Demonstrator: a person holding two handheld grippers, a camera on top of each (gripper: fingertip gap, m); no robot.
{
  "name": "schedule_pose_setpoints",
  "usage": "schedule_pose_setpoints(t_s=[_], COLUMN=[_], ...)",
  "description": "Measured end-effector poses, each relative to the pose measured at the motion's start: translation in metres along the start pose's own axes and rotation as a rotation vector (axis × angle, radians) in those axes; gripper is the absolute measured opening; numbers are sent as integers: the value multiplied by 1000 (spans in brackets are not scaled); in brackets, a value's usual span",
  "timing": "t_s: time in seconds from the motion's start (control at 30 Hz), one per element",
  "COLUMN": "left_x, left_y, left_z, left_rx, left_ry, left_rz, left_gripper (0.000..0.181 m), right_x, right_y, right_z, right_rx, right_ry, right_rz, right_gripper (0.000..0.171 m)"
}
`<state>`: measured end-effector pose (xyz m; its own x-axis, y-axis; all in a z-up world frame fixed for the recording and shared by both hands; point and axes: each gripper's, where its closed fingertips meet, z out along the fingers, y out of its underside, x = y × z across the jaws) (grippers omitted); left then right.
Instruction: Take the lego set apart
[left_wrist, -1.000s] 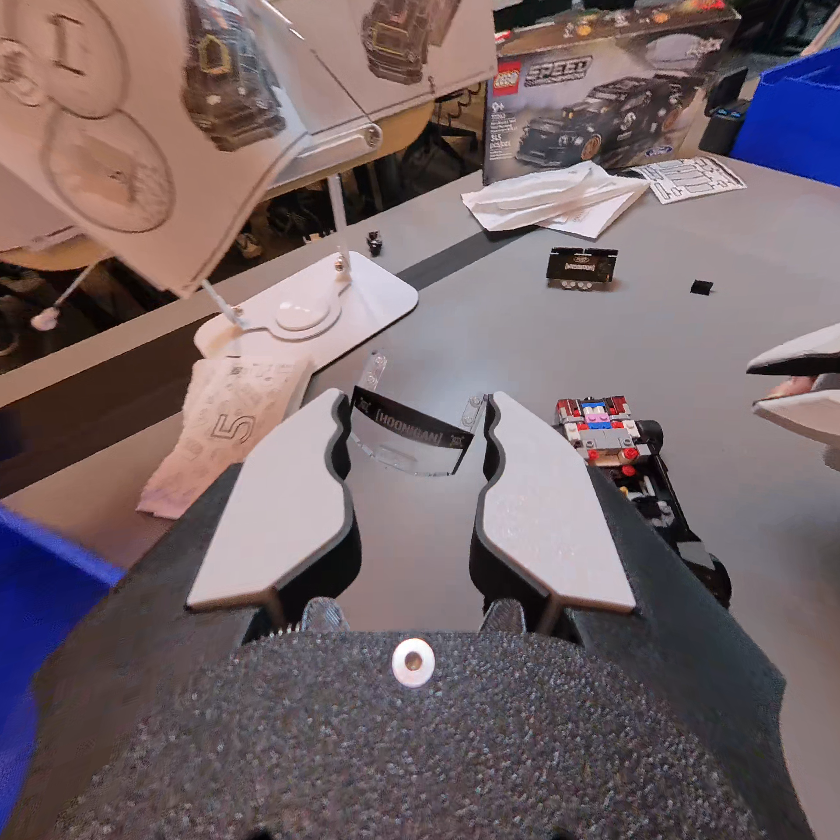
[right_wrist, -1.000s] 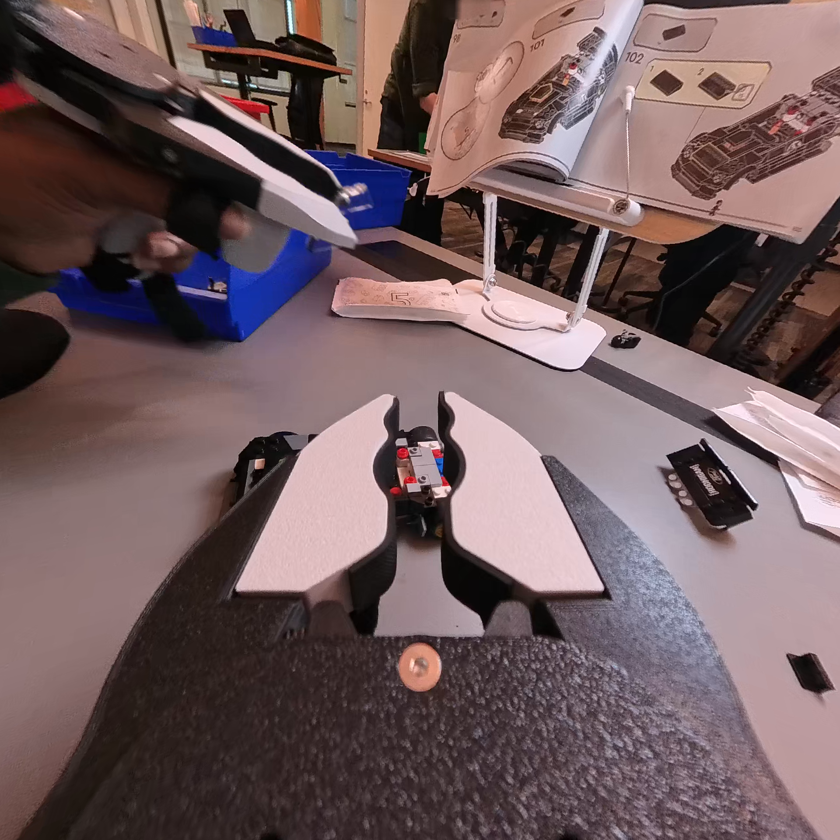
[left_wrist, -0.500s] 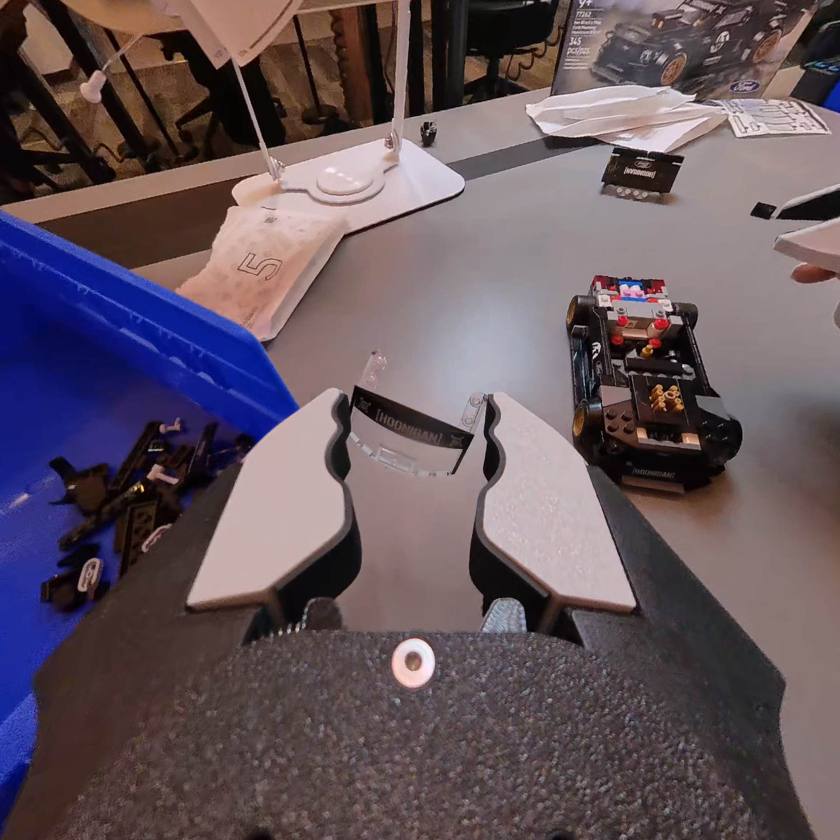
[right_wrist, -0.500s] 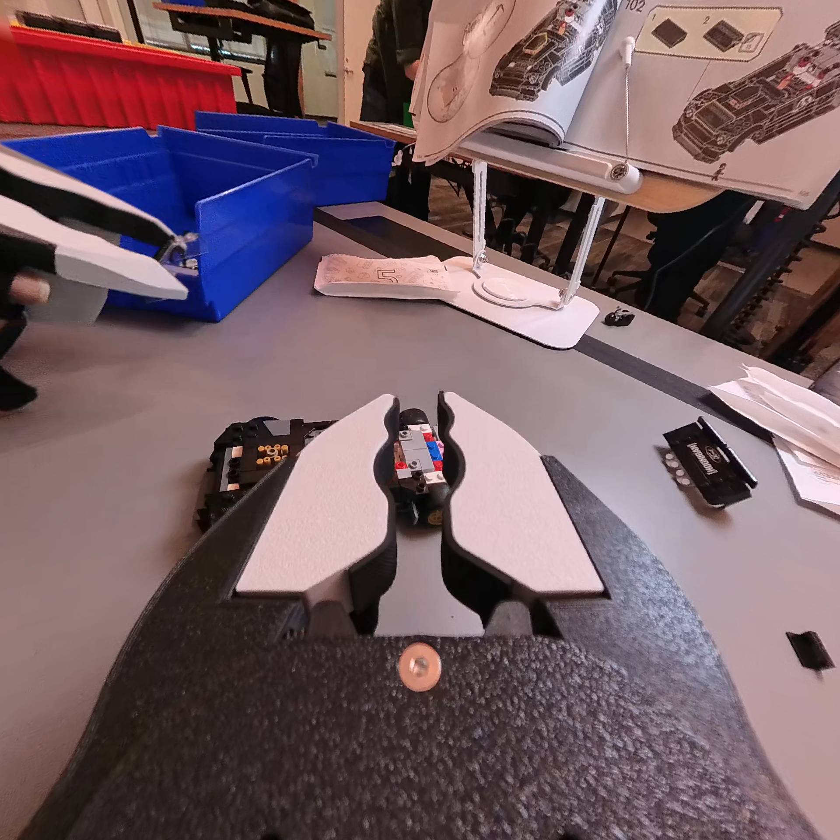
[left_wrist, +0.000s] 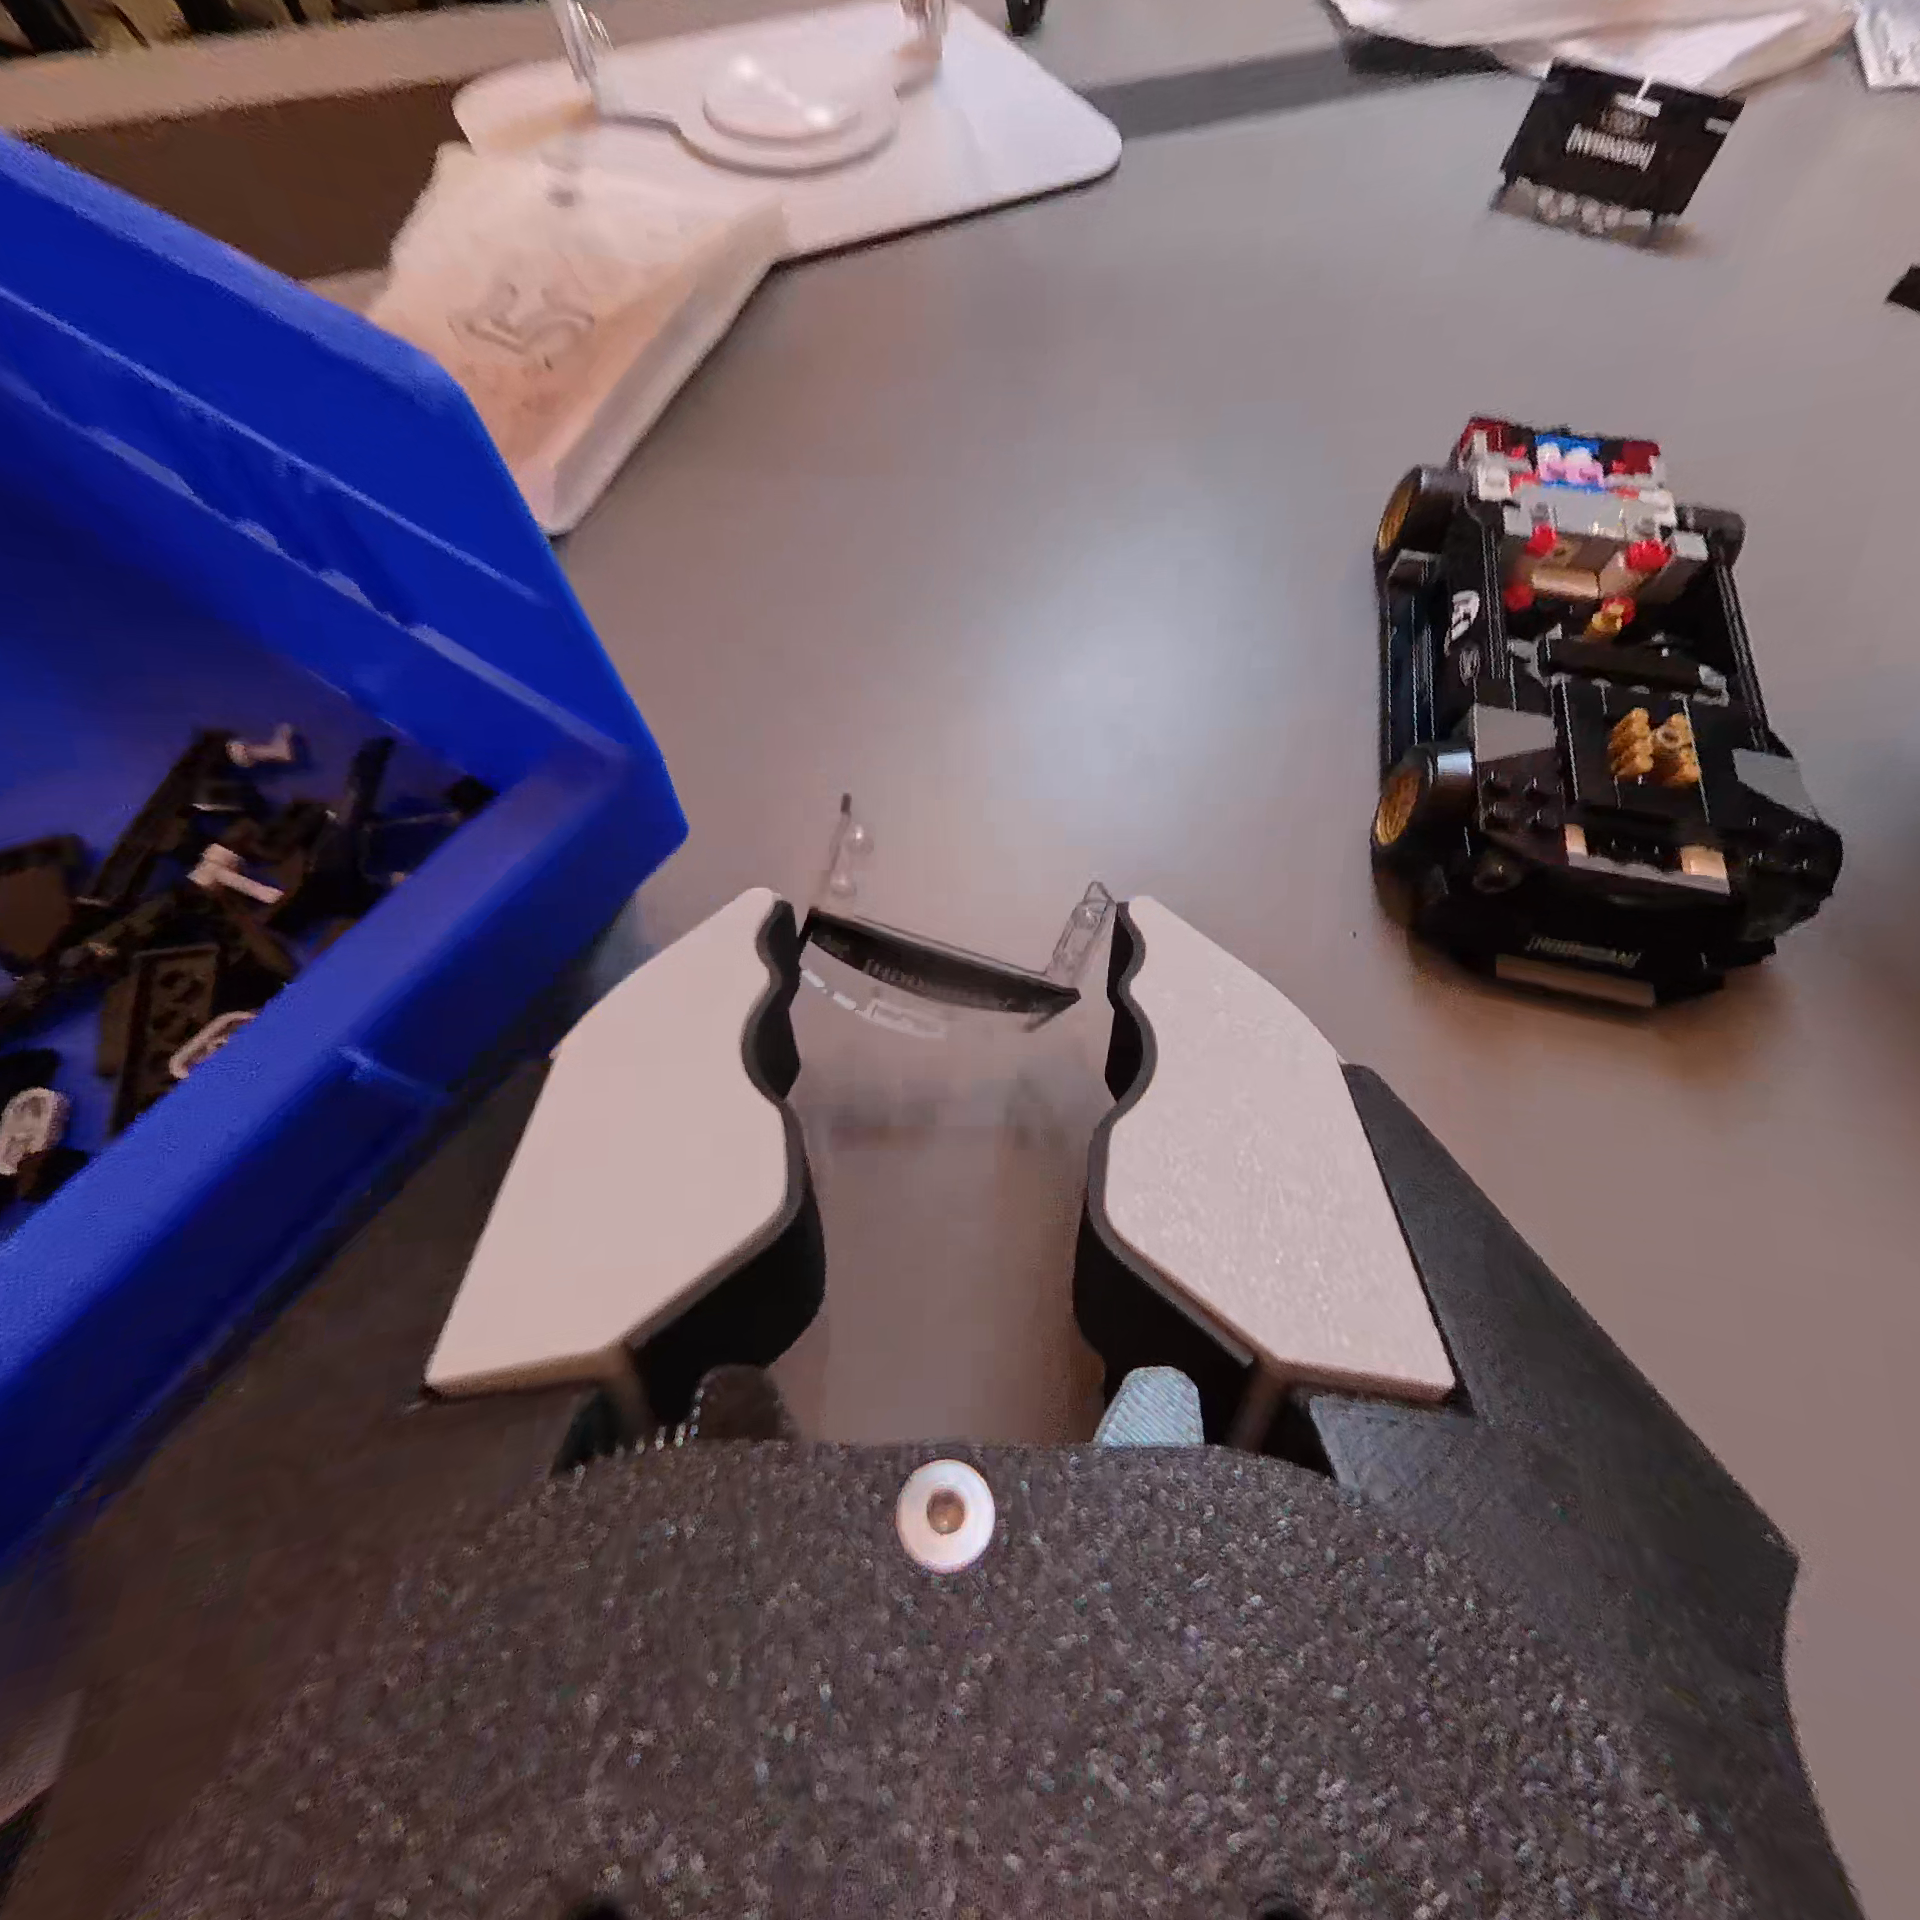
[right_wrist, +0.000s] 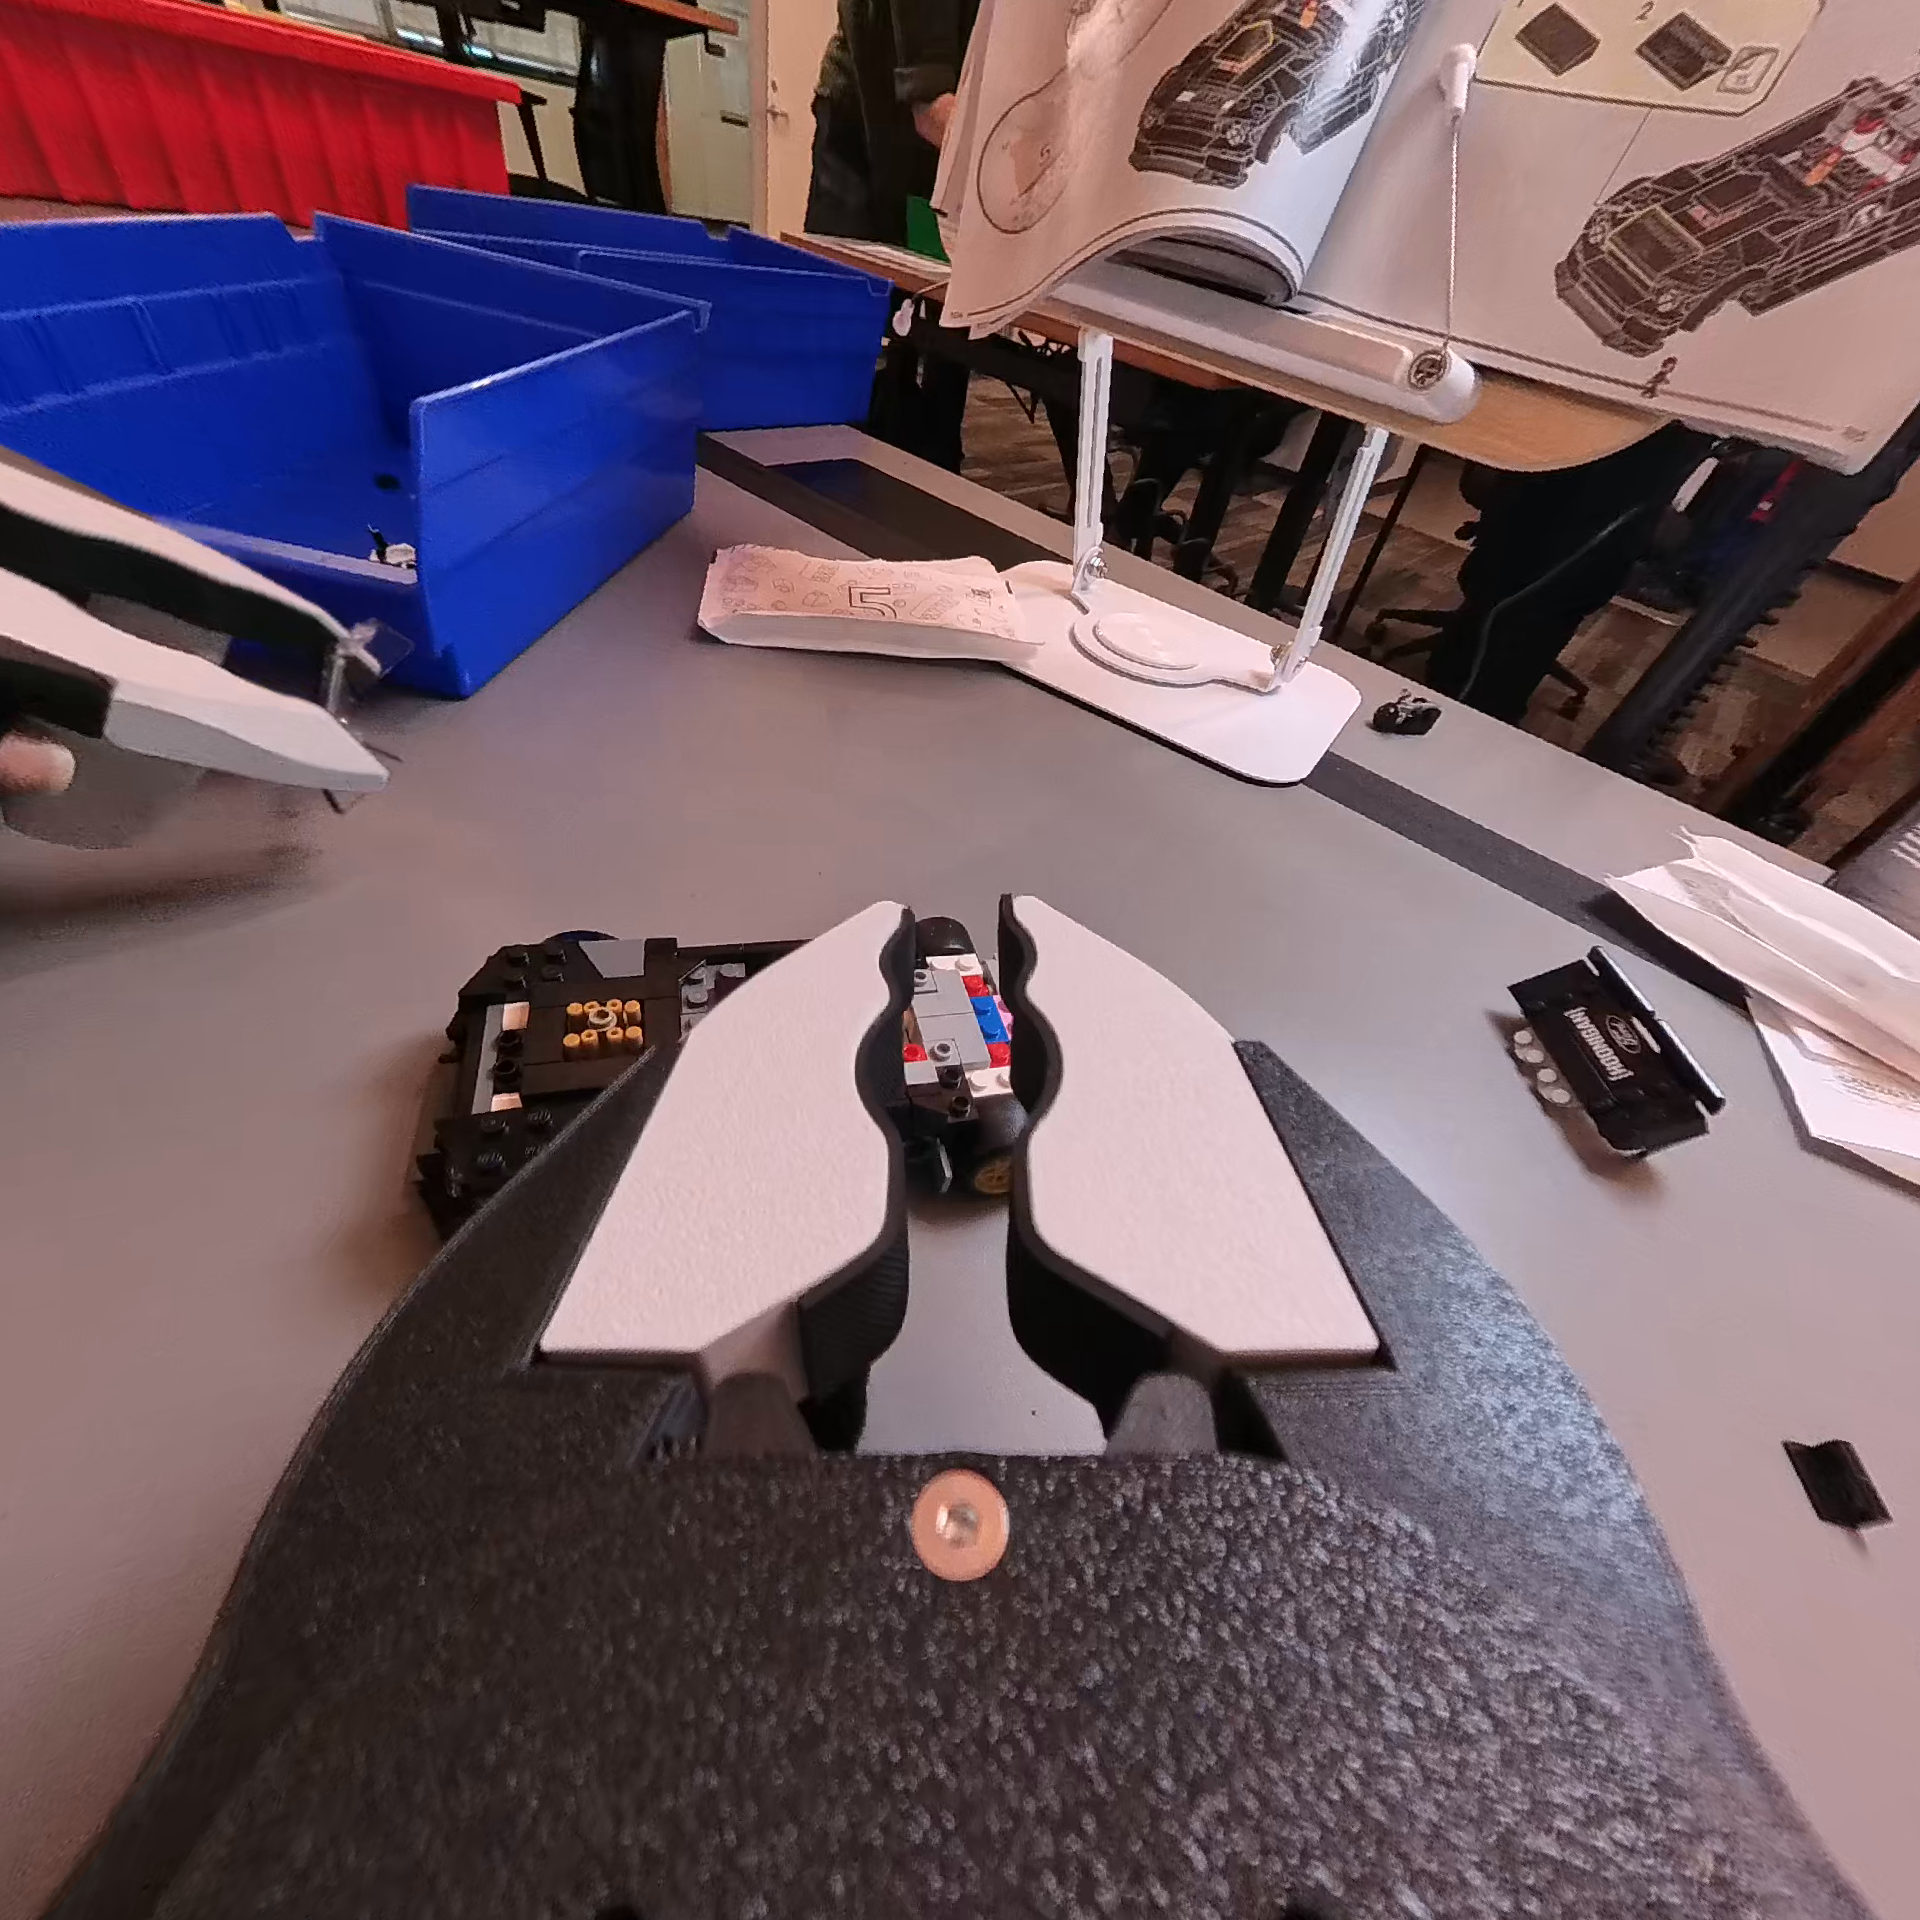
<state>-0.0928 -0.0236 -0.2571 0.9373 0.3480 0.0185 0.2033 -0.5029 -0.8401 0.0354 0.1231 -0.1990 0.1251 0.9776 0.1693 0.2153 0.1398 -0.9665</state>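
Observation:
My left gripper (left_wrist: 945, 935) is shut on a clear windshield piece (left_wrist: 935, 982) with a black band, its two ends pressed between the fingertips. It hangs above the table beside the corner of a blue bin (left_wrist: 312, 582) that holds several black pieces. The right wrist view shows this gripper (right_wrist: 358, 707) with the windshield (right_wrist: 369, 649) in front of the bin (right_wrist: 551, 499). The partly stripped black car (left_wrist: 1579, 727) stands free on the table. My right gripper (right_wrist: 956, 920) hovers above the car's (right_wrist: 561, 1039) coloured end, jaws narrowly apart, holding nothing.
A black roof piece (right_wrist: 1610, 1049) lies right of the car. A small black piece (right_wrist: 1834, 1481) lies nearer. A numbered paper bag (right_wrist: 862, 608) and a white book stand (right_wrist: 1195, 686) with the instruction booklet (right_wrist: 1558, 156) are behind. White papers (right_wrist: 1787, 925) lie far right.
My left gripper has carried the windshield left and down, from beside the car to the blue bin's corner. My right gripper has stayed above the car.

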Motion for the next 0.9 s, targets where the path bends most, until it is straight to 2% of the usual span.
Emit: schedule_pose_setpoints(t_s=[0.1,0.23,0.37,0.47,0.57,0.63,0.73,0.9], left_x=[4,8,4,-29,-74,-103,-131,-155], left_y=[15,18,-2,-42,-58,-55,-48,-39], left_z=[4,5,-7,-37,-53,-50,-38,-25], left_rx=[-77,-87,-1,141,125,44,-54,-103], left_ry=[28,52,45,-85,-212,-257,-232,-246], left_rz=[13,5,8,24,63,77,44,11], left_gripper=[57,57,57,56,56,56,57,59], right_x=[0,-1,-1,-1,-2,-4,-5,-2], right_y=[2,4,3,2,0,-1,-2,-4], right_z=[1,2,2,0,0,0,-2,-5], right_rx=[-7,-16,-16,-10,-3,-3,-4,4], right_ry=[-3,-12,-15,-14,-23,-29,-32,-15], right_rz=[0,2,0,-1,6,2,-13,-32], right_gripper=[15,15,15,15,14,14,15,15])
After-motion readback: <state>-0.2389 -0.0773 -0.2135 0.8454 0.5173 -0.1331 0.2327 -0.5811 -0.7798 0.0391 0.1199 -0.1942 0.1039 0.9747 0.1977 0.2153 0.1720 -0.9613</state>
